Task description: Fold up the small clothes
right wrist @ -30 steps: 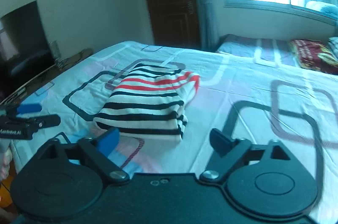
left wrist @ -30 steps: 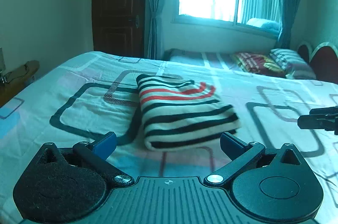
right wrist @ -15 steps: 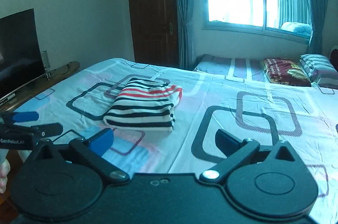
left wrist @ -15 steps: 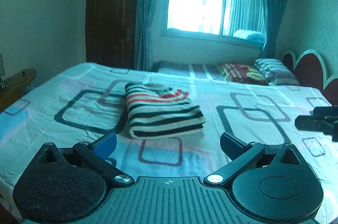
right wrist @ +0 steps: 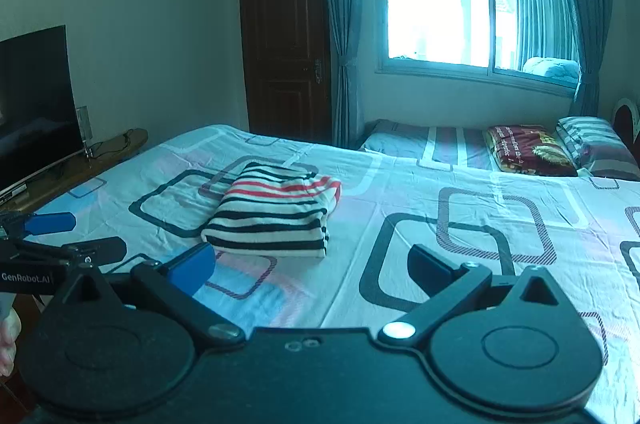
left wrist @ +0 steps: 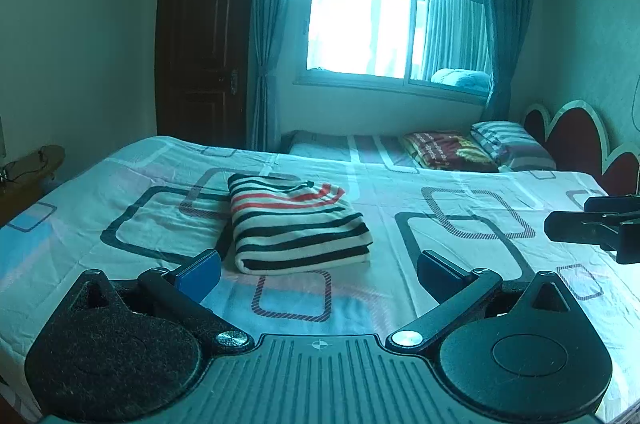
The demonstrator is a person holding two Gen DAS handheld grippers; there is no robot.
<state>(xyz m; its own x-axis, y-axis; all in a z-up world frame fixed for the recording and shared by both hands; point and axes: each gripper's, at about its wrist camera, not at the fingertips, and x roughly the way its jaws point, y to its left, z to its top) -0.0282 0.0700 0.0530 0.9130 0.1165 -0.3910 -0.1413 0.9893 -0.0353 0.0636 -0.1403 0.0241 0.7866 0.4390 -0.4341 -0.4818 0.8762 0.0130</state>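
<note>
A folded striped garment (left wrist: 298, 224), white with black and red stripes, lies on the patterned bed sheet (left wrist: 460, 236); it also shows in the right wrist view (right wrist: 276, 210). My left gripper (left wrist: 318, 274) is open and empty, held back from the garment's near edge. My right gripper (right wrist: 312, 270) is open and empty, also short of the garment, to its right. The right gripper shows at the right edge of the left view (left wrist: 592, 226). The left gripper shows at the left edge of the right view (right wrist: 52, 244).
Pillows (left wrist: 508, 144) and a red folded blanket (left wrist: 444, 150) lie at the bed's head by a headboard (left wrist: 576, 140). A TV (right wrist: 36, 104) on a wooden stand (right wrist: 80, 164) is left of the bed. A dark door (right wrist: 286, 44) and a window (right wrist: 460, 12) are behind.
Both grippers have pulled back and up from the folded garment, which now looks smaller and farther away. The garment has stayed in place.
</note>
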